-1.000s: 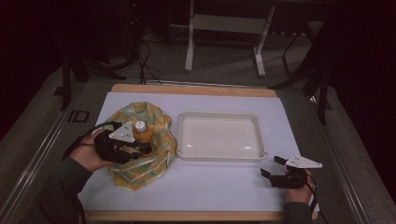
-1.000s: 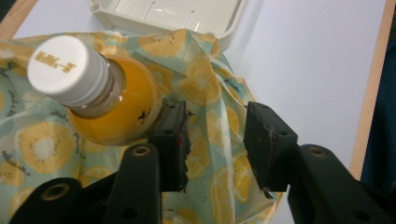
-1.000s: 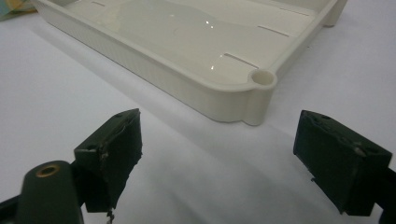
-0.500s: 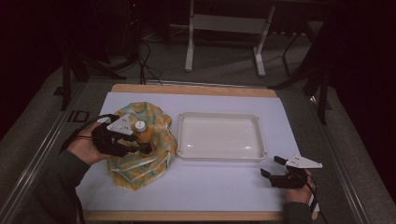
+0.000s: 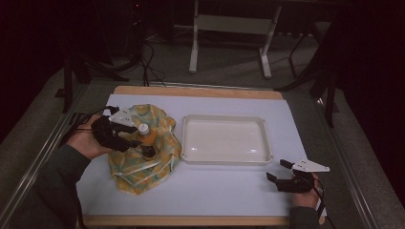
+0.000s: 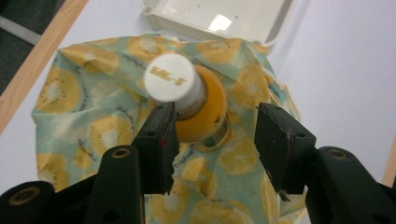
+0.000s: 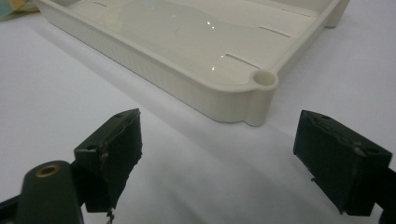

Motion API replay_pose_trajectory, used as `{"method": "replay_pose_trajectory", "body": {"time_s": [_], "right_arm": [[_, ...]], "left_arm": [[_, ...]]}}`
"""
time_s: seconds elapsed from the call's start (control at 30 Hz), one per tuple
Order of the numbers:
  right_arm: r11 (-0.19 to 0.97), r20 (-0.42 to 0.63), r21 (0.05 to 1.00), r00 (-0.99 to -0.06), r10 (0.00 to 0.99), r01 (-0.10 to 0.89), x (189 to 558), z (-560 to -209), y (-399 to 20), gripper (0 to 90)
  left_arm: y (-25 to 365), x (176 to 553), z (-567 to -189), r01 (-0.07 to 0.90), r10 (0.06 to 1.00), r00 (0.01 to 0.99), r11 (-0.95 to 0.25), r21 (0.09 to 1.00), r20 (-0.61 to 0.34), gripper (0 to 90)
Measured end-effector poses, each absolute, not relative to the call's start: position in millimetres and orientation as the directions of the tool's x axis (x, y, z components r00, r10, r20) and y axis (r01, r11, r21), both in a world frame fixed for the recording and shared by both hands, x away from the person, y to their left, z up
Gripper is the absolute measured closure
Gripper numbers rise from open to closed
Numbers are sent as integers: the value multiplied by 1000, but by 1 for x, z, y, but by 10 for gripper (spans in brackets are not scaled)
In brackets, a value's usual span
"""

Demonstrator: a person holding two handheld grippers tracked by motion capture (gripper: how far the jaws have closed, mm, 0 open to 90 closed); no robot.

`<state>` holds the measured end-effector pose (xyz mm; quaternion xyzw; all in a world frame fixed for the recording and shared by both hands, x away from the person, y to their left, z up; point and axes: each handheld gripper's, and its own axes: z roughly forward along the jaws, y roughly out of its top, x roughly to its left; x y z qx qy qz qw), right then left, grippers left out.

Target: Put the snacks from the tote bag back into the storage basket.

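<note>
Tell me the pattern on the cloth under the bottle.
Pale green cloth printed with yellow citrus and kiwi slices, clearest in the left gripper view.

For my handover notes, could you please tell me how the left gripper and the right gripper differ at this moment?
The left gripper hangs over the fruit-print cloth, its jaws open either side of the orange bottle with the white cap; the right gripper sits near the table's front edge, nothing between its jaws. The right one's jaws stand wider apart, facing a corner of the cream tray. Both are open, black and hand-held.
</note>
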<state>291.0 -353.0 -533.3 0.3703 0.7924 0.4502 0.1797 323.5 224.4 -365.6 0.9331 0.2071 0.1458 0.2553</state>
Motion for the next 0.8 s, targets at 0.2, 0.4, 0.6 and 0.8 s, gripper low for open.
{"method": "replay_pose_trajectory", "body": {"time_s": [0.2, 0.4, 0.6, 0.8], "right_arm": [[319, 50, 846, -661, 749, 427, 291, -533, -353, 151], [317, 54, 847, -661, 748, 427, 291, -533, -353, 150], [317, 55, 846, -662, 747, 428, 291, -533, -353, 150], [318, 56, 845, -663, 747, 429, 291, -534, -353, 151]], "left_arm": [[222, 330, -365, 316, 464, 868, -790, 526, 177, 462], [220, 340, -365, 326, 470, 866, -790, 519, 172, 463], [218, 346, -365, 331, 470, 867, -790, 516, 165, 469], [216, 354, -361, 325, 450, 877, -811, 487, 165, 515]]}}
